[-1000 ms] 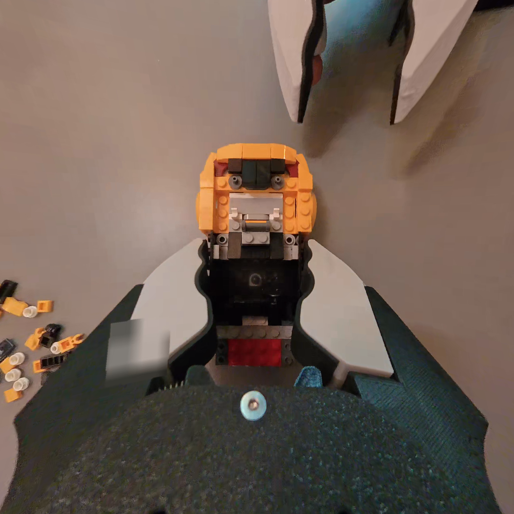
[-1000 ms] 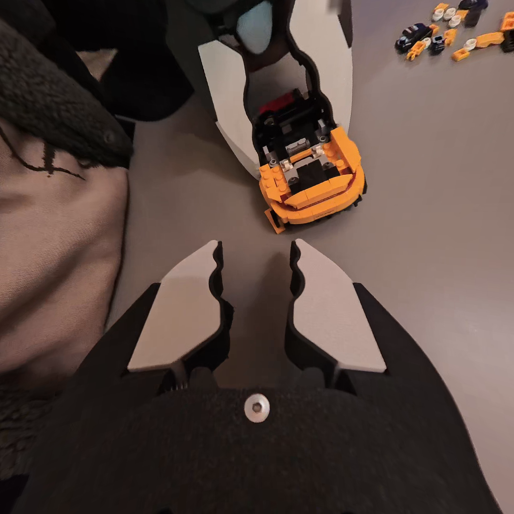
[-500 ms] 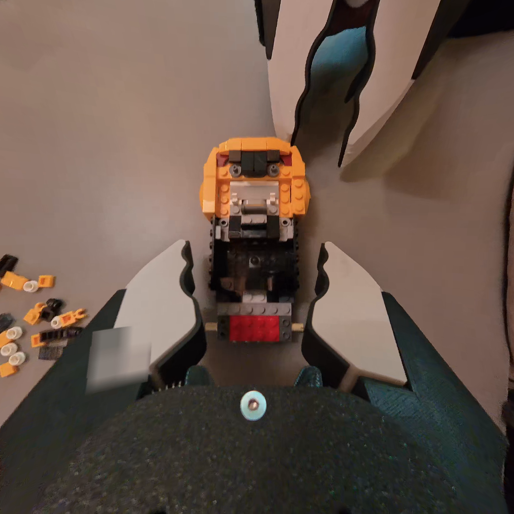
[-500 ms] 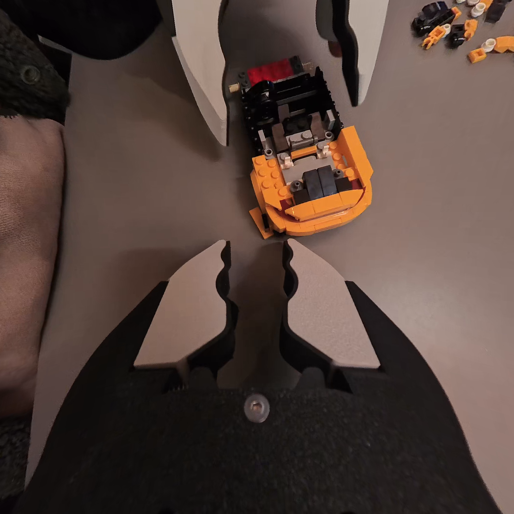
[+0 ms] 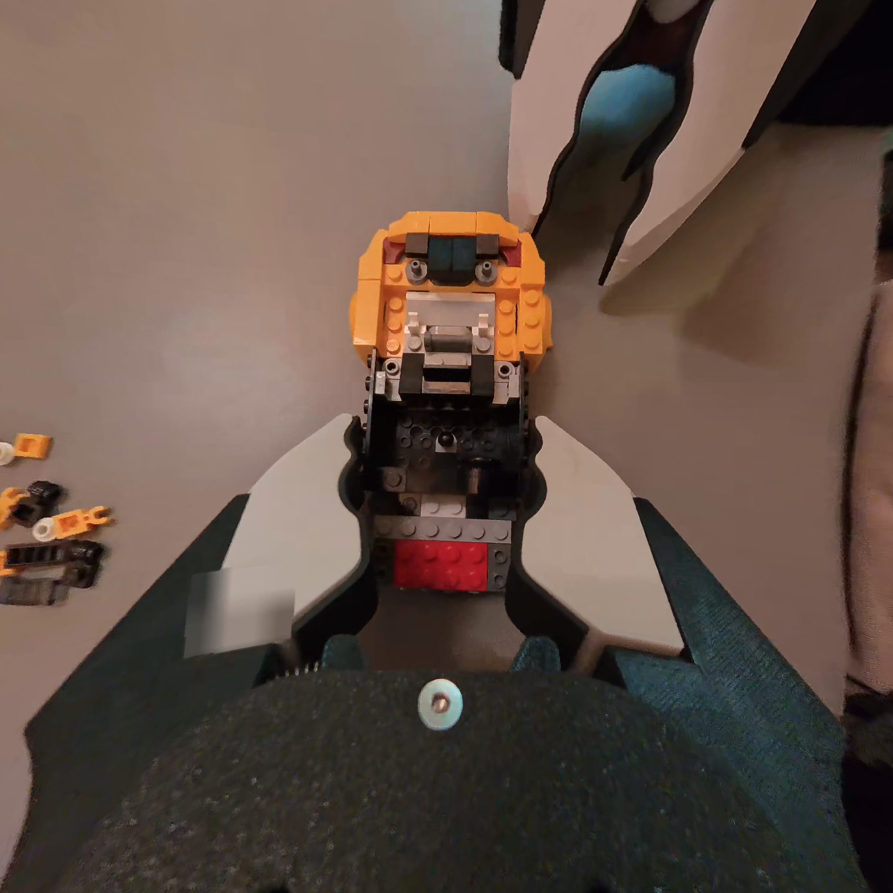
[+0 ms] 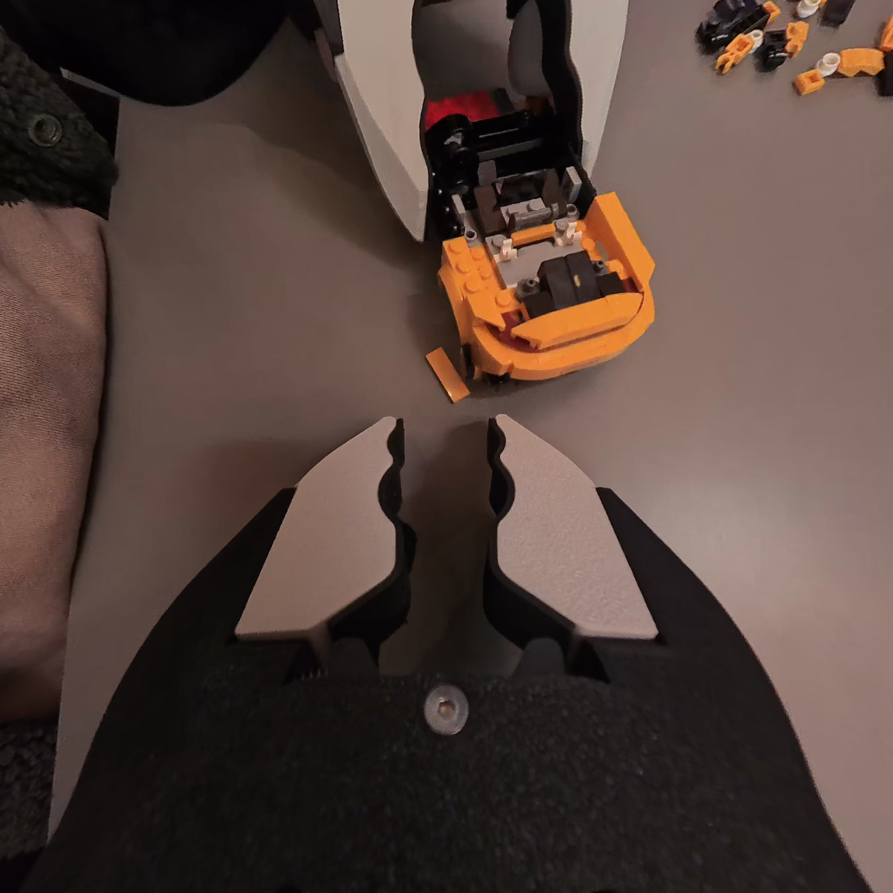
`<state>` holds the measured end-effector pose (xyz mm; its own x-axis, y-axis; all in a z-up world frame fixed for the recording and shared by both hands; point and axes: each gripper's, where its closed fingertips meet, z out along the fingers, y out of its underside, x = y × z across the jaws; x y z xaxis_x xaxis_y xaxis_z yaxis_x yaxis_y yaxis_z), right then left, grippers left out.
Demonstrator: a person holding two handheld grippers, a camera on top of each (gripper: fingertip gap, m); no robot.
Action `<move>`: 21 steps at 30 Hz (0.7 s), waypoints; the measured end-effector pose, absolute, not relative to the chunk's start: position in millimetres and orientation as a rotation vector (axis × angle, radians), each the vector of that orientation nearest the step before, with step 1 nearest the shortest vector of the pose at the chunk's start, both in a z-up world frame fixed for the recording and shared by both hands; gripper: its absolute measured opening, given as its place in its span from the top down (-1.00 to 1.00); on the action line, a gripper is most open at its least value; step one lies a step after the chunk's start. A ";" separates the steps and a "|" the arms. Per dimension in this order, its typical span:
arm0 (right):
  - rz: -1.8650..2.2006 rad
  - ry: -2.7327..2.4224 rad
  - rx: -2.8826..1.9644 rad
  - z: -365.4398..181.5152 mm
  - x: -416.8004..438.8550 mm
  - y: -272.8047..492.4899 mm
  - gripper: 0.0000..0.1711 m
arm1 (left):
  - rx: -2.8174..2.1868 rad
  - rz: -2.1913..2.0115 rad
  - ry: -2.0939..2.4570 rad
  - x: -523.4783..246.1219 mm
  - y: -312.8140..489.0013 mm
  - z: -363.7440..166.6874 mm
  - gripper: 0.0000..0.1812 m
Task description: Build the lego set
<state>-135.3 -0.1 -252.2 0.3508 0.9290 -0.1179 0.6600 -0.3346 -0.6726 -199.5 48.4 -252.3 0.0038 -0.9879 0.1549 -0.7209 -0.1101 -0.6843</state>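
Observation:
A part-built lego car [image 5: 452, 299] with an orange front, a black middle and a red rear brick rests on the grey table. My left gripper [image 5: 444, 425] is shut on the car's black middle, one finger on each side. In the right wrist view the car [image 6: 546, 299] points toward me with the left gripper [image 6: 502, 203] behind it. My right gripper [image 6: 443, 420] is empty, its jaws a narrow gap apart, just short of the car's front. It also shows in the left wrist view [image 5: 570, 251], beside the car's front right corner. A small orange tile [image 6: 447, 374] lies at the car's front corner.
Loose orange, black and white pieces [image 5: 53, 531] lie to the left of the left gripper, and show in the right wrist view's top right corner [image 6: 797, 43]. A person's beige and dark clothing [image 6: 43, 386] lies along the table edge.
My left gripper opened around the car half a second ago and has shut on it again. My right gripper has moved closer to the car's front and narrowed its jaws.

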 end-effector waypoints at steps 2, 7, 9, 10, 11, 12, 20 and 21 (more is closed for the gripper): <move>0.668 -1.362 -2.080 -249.2 -135.3 1.6 0.66 | -1.897 -0.936 1.723 -199.6 48.6 -249.6 0.30; 0.562 -1.256 -2.009 -229.2 -139.8 13.2 0.77 | -2.002 -1.182 1.571 -196.8 47.0 -239.2 0.30; 0.502 -1.197 -1.985 -220.8 -140.1 18.2 0.77 | -2.051 -1.301 1.486 -195.3 47.3 -233.3 0.30; 0.469 -1.167 -1.970 -217.0 -139.6 21.1 0.78 | -2.072 -1.355 1.448 -194.9 47.6 -230.9 0.30; 0.449 -1.149 -1.956 -214.0 -139.5 22.4 0.79 | -2.090 -1.404 1.416 -194.7 47.5 -228.9 0.30; 0.440 -1.143 -1.949 -212.4 -139.8 22.3 0.79 | -2.105 -1.450 1.389 -194.5 47.1 -227.3 0.30; 0.483 -1.349 -1.880 -228.6 -146.5 7.6 0.78 | -2.159 -1.644 1.270 -194.1 44.4 -220.0 0.30; 0.490 -1.395 -1.871 -232.9 -147.9 5.5 0.78 | -2.164 -1.642 1.265 -194.4 45.2 -220.5 0.31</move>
